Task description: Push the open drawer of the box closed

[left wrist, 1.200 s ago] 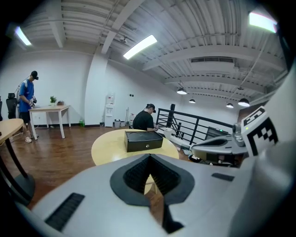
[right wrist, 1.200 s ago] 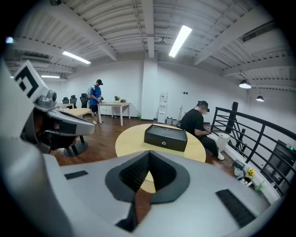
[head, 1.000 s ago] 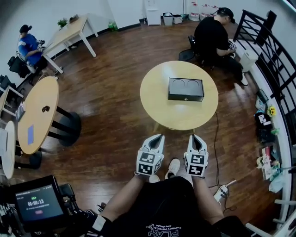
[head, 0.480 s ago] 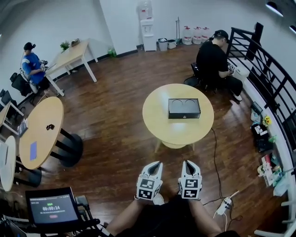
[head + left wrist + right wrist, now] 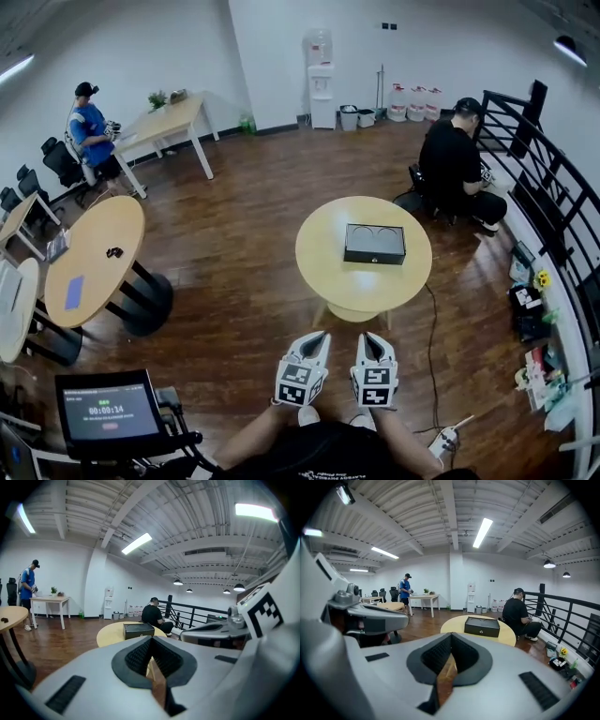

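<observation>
A black box (image 5: pixel 375 244) with two round shapes on its lid sits on a round yellow table (image 5: pixel 330 262), well ahead of me. It is also in the left gripper view as the box (image 5: pixel 138 630) and in the right gripper view as the box (image 5: pixel 482 626), whose front face carries a small knob. At this distance I cannot tell how far the drawer stands out. My left gripper (image 5: pixel 320 335) and right gripper (image 5: pixel 367 336) are side by side over the wooden floor, short of the table. Both are shut on nothing, seen at the left gripper (image 5: pixel 151 641) and the right gripper (image 5: pixel 451 638).
A person in black (image 5: pixel 453 164) sits just behind the table, by a black railing (image 5: pixel 548 202). A second round table (image 5: pixel 94 248) stands at the left, a screen on a stand (image 5: pixel 105 412) at lower left. A power strip (image 5: pixel 445 439) lies on the floor to my right.
The head view has lifted and shows more of the room, so the table and box look smaller and farther. The two grippers have drawn closer together, still shut.
</observation>
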